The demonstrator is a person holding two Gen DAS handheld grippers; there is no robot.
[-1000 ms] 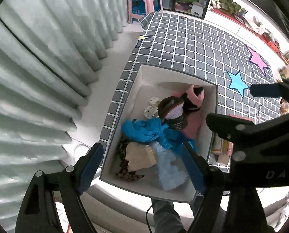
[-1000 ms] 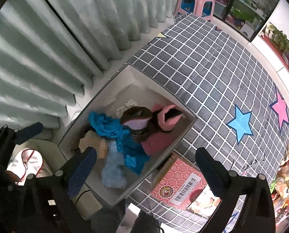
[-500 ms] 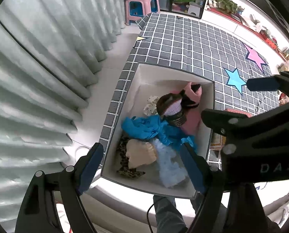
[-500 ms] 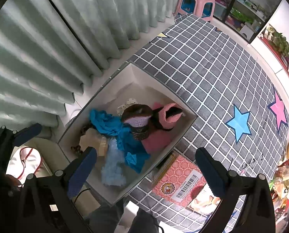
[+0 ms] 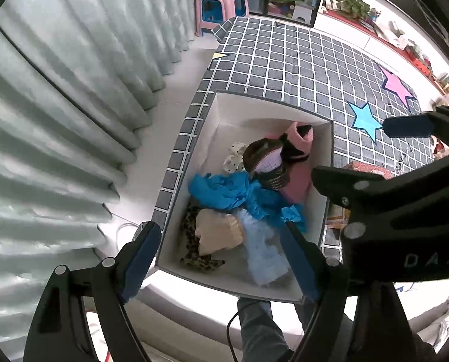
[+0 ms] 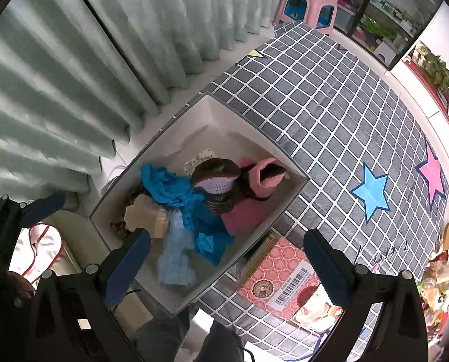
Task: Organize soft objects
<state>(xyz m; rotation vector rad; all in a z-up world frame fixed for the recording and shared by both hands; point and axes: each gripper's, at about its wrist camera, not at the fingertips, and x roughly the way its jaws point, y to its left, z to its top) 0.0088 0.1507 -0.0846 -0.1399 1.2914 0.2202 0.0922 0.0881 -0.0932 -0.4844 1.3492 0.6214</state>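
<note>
A white box sits at the near corner of a bed with a grey checked cover. It holds soft things: a blue cloth, a pale blue fluffy piece, a cream item, a leopard-print piece, a brown and lilac knitted hat and pink knitwear. My left gripper is open and empty, high above the box's near end. My right gripper is open and empty above the box's near right corner; it also shows in the left wrist view.
Pale curtains hang on the left. A pink patterned box lies on the bed beside the white box. Blue and pink stars mark the cover. A pink stool and shelves stand at the far end.
Both grippers have risen a little and pulled back; the box looks slightly smaller and farther. Nothing in the box has moved.
</note>
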